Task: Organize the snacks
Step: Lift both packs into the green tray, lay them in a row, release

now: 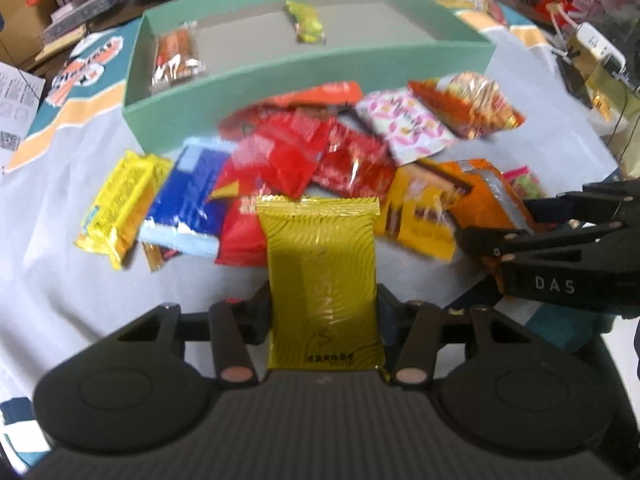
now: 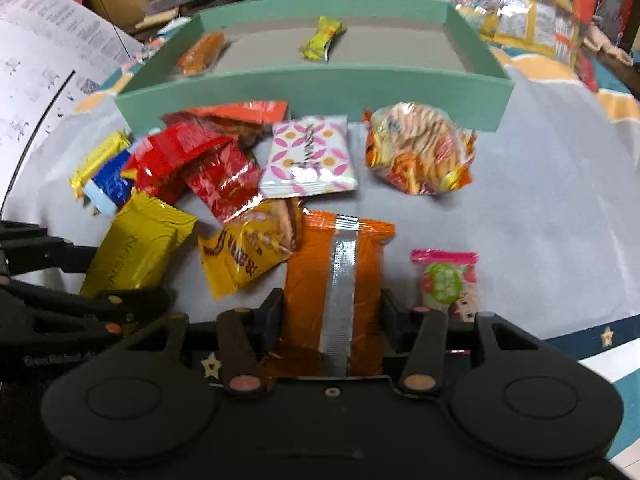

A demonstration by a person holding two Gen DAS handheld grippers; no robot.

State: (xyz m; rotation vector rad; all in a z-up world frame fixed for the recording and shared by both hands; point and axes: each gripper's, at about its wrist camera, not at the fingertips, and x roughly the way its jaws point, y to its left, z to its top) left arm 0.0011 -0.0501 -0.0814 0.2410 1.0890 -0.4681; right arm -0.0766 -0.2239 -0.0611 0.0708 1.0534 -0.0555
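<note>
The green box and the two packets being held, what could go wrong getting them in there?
1. The gold packet in the left tool is pinched only by its side edges; slick foil might slip out.
2. The orange packet in the right tool overlaps a yellow snack, which may drag along.
3. Either packet could catch the green box's raised front wall.

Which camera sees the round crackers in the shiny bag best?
The right wrist view. There the round cracker bag lies flat and alone on the cloth, just in front of the green box, so the crackers show through the wrapper. In the left wrist view the same bag is farther off, blurred and tilted.
</note>
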